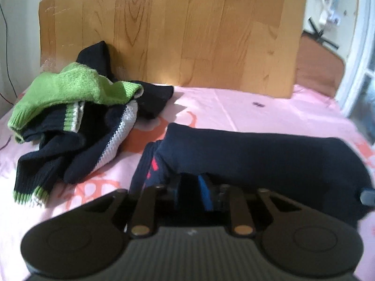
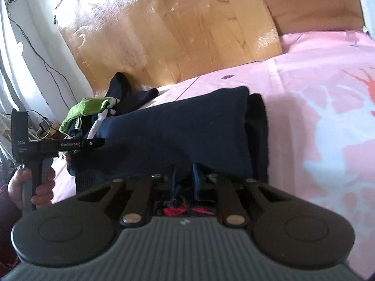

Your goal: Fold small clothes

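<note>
A navy garment (image 1: pixel 257 154) lies lengthwise left to right on the pink bedsheet (image 1: pixel 234 110). The left gripper (image 1: pixel 196 187) and right gripper (image 2: pixel 187 178) each pinch its near edge; bare sheet lies rightward.

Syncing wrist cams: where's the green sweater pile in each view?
Left wrist: green pile sits left of centre on the pink sheet, just left of the navy garment.
Right wrist: green pile is small, at left mid-height, behind the navy garment and above the left gripper's handle.
Shared landmark: wood-grain board standing behind the pile in both views.
</note>
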